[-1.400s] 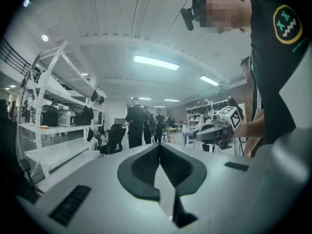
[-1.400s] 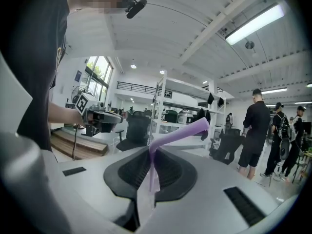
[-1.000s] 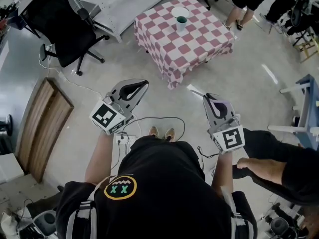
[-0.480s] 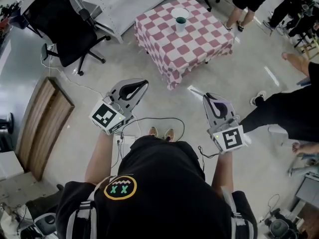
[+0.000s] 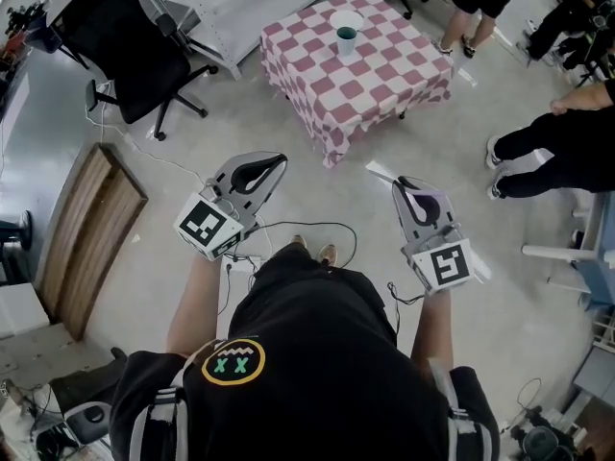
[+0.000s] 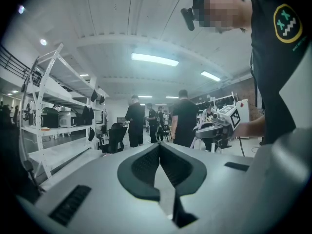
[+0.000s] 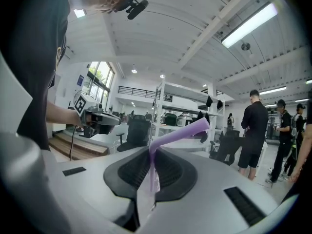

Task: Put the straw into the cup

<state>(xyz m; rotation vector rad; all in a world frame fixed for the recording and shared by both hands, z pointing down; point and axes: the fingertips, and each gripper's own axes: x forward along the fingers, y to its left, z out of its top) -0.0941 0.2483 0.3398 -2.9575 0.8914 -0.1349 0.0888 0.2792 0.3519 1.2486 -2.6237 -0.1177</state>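
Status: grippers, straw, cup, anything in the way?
Left gripper shut, empty. Right gripper shut on bent purple plastic straw. White cup on red-checked table, far ahead. Nothing blocks the way.

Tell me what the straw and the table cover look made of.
The straw looks like plastic: smooth, pale purple, kinked at a bend. The table cover is probably cloth: matte red-and-white check, draping softly over the edges.

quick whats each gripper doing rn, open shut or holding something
Left gripper: shut, nothing between its jaws.
Right gripper: shut on the purple straw.
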